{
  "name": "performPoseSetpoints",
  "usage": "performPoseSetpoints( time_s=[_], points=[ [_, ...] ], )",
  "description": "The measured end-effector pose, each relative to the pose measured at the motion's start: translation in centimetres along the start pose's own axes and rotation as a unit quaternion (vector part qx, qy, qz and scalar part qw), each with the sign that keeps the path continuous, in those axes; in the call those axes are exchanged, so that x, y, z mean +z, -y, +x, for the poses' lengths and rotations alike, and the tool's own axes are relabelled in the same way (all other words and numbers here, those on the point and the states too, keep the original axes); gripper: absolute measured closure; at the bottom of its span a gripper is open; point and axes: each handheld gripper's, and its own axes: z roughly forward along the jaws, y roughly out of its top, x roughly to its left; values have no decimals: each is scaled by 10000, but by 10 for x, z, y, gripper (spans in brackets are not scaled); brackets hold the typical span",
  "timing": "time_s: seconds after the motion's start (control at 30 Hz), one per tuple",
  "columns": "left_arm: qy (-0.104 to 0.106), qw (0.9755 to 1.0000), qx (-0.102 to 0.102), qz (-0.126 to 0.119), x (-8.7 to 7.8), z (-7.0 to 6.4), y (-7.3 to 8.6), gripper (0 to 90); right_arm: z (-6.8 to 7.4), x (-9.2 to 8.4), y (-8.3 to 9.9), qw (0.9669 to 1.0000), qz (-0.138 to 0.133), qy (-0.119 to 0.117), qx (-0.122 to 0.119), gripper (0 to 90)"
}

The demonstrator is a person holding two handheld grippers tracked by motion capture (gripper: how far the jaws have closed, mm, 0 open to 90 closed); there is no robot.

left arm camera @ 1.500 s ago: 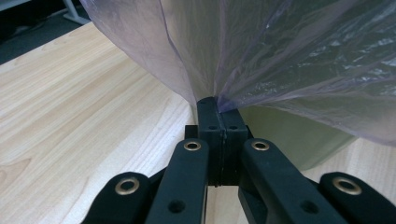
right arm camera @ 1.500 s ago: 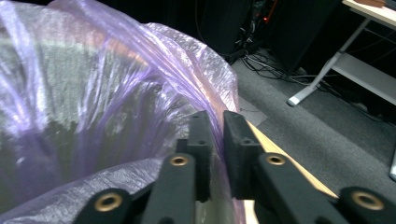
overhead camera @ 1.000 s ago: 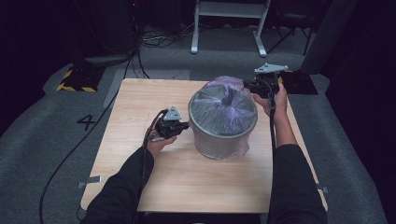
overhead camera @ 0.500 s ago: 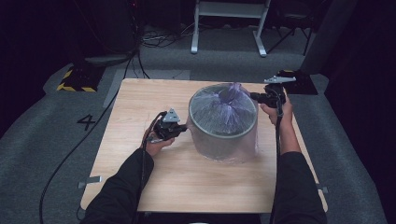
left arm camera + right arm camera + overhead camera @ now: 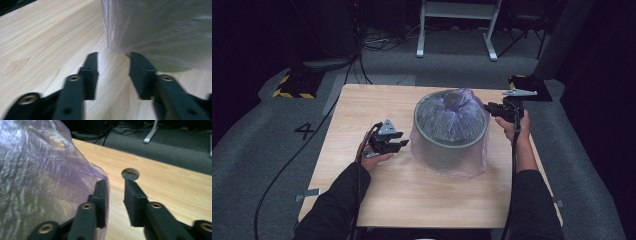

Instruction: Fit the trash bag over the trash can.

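Bag (image 5: 451,131) drapes over the bin (image 5: 447,150) on our worktop (image 5: 362,105). We have just opened both jaws: our left gripper (image 5: 401,141) and right gripper (image 5: 488,108) flank it, empty

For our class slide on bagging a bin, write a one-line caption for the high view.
Two hand-held grippers, left gripper and right gripper, flank a round bin draped in a purple plastic bag on a wooden table.

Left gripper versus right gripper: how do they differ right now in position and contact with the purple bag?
The left gripper sits low at the table, aimed at the bin's base, apart from the purple bag. The right gripper is held higher, near the bin's rim, with bag film against one jaw. Both have just been opening, and nothing is pinched between the jaws.
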Motion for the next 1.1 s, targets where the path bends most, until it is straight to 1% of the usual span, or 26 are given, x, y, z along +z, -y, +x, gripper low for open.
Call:
performPoseSetpoints(
  time_s=[0.03, 0.07, 0.1, 0.13, 0.17, 0.2, 0.23, 0.27, 0.3, 0.33, 0.37, 0.4, 0.43, 0.47, 0.57, 0.63, 0.7, 0.77, 0.83, 0.87, 0.9, 0.97, 1.0, 1.03, 1.07, 1.1],
  points=[
    [41, 10000, -52, 36, -5, 0, 2, 495, 0, -3, -1, 10000, -24, -4, -23, 570],
    [76, 9999, -84, 39, -9, -1, 4, 445, 0, -7, -2, 10000, -71, -28, -40, 555],
    [29, 10000, -39, -11, -13, -2, 6, 426, 0, -11, -2, 9999, -115, -18, -51, 538],
    [30, 10000, -39, -19, -17, -3, 9, 422, 0, -15, -3, 9998, -165, -15, -70, 498],
    [8, 10000, -2, 13, -20, -4, 11, 394, 0, -19, -4, 9996, -234, -60, -113, 459],
    [17, 10000, -19, 63, -23, -6, 14, 347, 0, -23, -5, 9995, -278, -74, -153, 432],
    [43, 10000, -10, 77, -27, -7, 17, 313, 0, -29, -7, 9992, -347, -72, -198, 390],
    [42, 10000, -9, 41, -30, -8, 20, 295, 0, -34, -8, 9987, -424, -123, -244, 341],
    [106, 9999, -68, 22, -32, -9, 24, 278, 1, -39, -10, 9982, -500, -130, -289, 329],
    [162, 9998, -99, 71, -34, -11, 27, 261, 2, -45, -11, 9975, -619, -164, -297, 313],
    [199, 9996, -89, 154, -36, -12, 29, 232, 4, -51, -14, 9965, -727, -280, -314, 291],
    [234, 9995, -75, 198, -37, -14, 32, 209, 8, -56, -17, 9952, -802, -398, -391, 281],
    [310, 9992, -132, 211, -38, -16, 36, 192, 13, -62, -20, 9936, -886, -492, -508, 275],
    [373, 9989, -119, 259, -39, -18, 39, 182, 19, -67, -24, 9916, -951, -615, -620, 270],
    [390, 9985, -80, 384, -42, -24, 46, 157, 39, -77, -36, 9859, -1051, -885, -953, 269],
    [362, 9985, -64, 417, -43, -28, 51, 157, 53, -80, -42, 9834, -1011, -1000, -1126, 269],
    [385, 9981, -48, 472, -44, -31, 54, 157, 65, -81, -46, 9818, -939, -1076, -1250, 265],
    [300, 9980, 12, 561, -44, -36, 60, 157, 76, -80, -50, 9800, -883, -1146, -1370, 264],
    [273, 9977, 78, 610, -45, -41, 64, 157, 86, -79, -54, 9786, -866, -1178, -1449, 264],
    [247, 9975, 99, 653, -45, -43, 66, 157, 91, -77, -56, 9782, -837, -1191, -1479, 266],
    [227, 9973, 119, 693, -46, -45, 68, 158, 97, -76, -59, 9788, -770, -1151, -1510, 266],
    [261, 9972, 83, 691, -47, -48, 71, 158, 107, -71, -62, 9787, -646, -1098, -1608, 269],
    [259, 9970, 67, 722, -48, -49, 73, 158, 111, -69, -64, 9783, -622, -1120, -1629, 271],
    [257, 9968, 101, 749, -48, -51, 75, 157, 118, -66, -65, 9772, -573, -1176, -1673, 276],
    [268, 9968, 88, 750, -49, -52, 76, 157, 123, -63, -66, 9761, -506, -1213, -1733, 284],
    [284, 9966, 87, 764, -50, -52, 78, 157, 128, -59, -66, 9757, -410, -1195, -1793, 288]
  ],
)
